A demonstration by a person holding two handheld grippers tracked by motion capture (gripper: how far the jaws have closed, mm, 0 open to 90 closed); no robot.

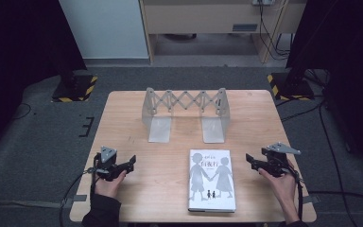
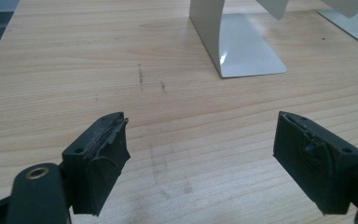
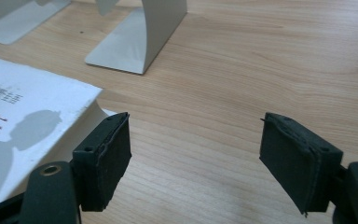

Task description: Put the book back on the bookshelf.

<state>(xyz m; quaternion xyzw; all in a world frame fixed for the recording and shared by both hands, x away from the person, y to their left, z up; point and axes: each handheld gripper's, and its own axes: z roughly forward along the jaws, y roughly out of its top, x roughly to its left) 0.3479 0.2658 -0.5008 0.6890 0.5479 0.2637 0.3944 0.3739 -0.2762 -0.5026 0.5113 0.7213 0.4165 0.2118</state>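
A white book (image 1: 211, 179) with grey silhouettes of two figures on its cover lies flat on the wooden table (image 1: 123, 123), near the front edge. An expandable metal bookend rack (image 1: 185, 113) stands behind it at mid-table. My left gripper (image 1: 131, 164) is held open at the table's front left, well left of the book, with bare wood between its jaws (image 2: 200, 144). My right gripper (image 1: 250, 161) is open just right of the book. In the right gripper view the book's corner (image 3: 32, 121) lies beside the left jaw, and nothing sits between the jaws (image 3: 196, 144).
The rack's flat feet (image 2: 247, 46) (image 3: 130, 42) rest on the table ahead of both grippers. Dark carpet surrounds the table. Two stand bases with yellow-black stripes (image 1: 73, 87) (image 1: 288, 85) sit on the floor beyond the far corners, and cables trail on the right.
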